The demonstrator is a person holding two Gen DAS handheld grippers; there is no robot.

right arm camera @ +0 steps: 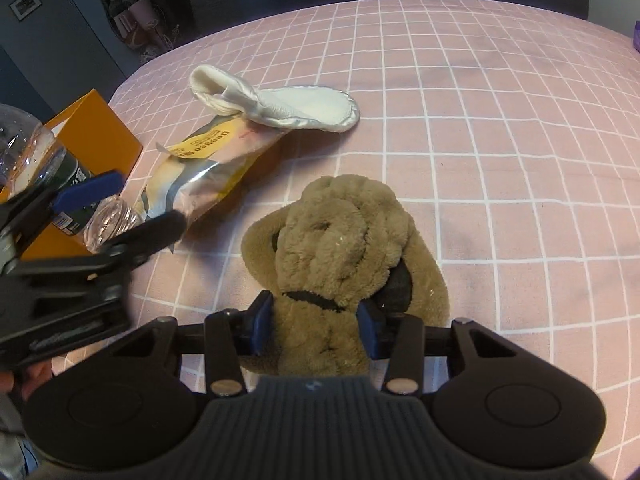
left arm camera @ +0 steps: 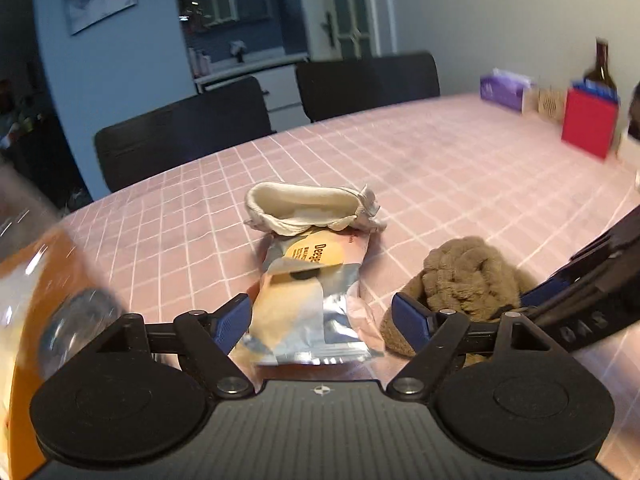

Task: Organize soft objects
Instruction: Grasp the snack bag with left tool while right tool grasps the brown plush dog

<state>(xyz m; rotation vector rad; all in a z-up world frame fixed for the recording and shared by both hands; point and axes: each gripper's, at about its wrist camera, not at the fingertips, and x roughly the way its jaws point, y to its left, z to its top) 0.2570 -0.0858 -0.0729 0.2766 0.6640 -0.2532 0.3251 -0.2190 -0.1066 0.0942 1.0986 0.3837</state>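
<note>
Brown plush toy (right arm camera: 340, 248) between right tool (right arm camera: 316, 326) pads

You have 2 fisheye views, each looking forward along its own fingers. Your left view sits low and close over the pink checked table (left arm camera: 440, 152), facing the dark chairs (left arm camera: 184, 136) and far wall. Your right view tilts down more steeply. Both share the silver-and-yellow foil packet (left arm camera: 304, 300) (right arm camera: 208, 164), the white fabric slipper (left arm camera: 312, 208) (right arm camera: 280, 104) and the brown plush toy (left arm camera: 460, 272) (right arm camera: 344, 232).

Orange box (right arm camera: 98, 136), clear bottle (right arm camera: 30, 148), red box (left arm camera: 588, 122)
</note>
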